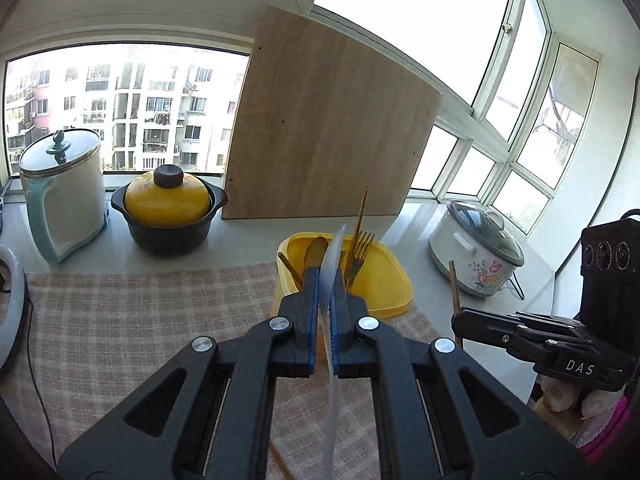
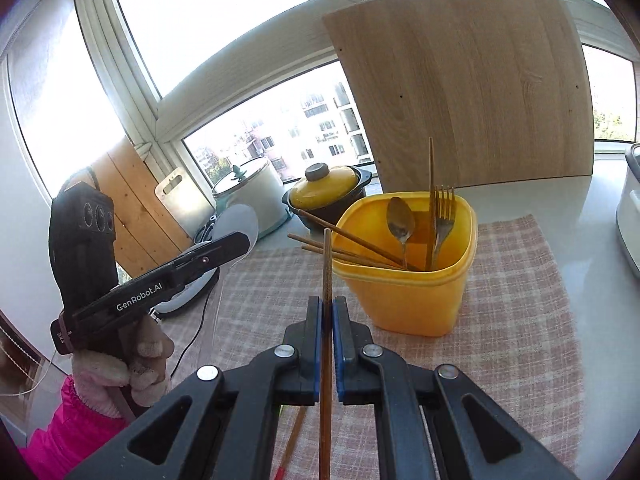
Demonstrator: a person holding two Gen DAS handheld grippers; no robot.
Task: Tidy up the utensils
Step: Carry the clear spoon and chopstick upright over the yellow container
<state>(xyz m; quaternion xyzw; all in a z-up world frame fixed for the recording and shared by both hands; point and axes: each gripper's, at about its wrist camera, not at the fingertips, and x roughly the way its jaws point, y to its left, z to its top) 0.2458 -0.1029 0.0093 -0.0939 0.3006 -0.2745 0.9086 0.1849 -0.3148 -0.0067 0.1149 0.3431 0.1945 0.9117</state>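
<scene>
- In the lower middle of the left wrist view, the left hand-held gripper point(image 1: 326, 280) is pressed together on a thin, translucent white utensil point(image 1: 334, 256) standing on edge between its blue pads; what kind of utensil it is cannot be told.
- In the lower middle of the right wrist view, the right hand-held gripper point(image 2: 327, 308) pinches a single brown chopstick point(image 2: 327, 264) that rises straight up past its fingertips.
- Under both lies a pink checked cloth point(image 2: 520, 300) spread over the desk point(image 1: 240, 244).
- Just beyond the fingertips, in mid-frame, a yellow container point(image 2: 404, 300) stands on the cloth, holding a spoon point(image 2: 401, 220), a fork point(image 2: 443, 216) and several leaning chopsticks point(image 2: 352, 240).
- Farther back, to the left, sit a black pot with a yellow lid point(image 1: 168, 212) and a pale kettle point(image 1: 64, 196).
- A wooden board point(image 1: 328, 120) leans against the window behind the container.
- At the right of the left wrist view stands a white flowered cooker point(image 1: 476, 248).
</scene>
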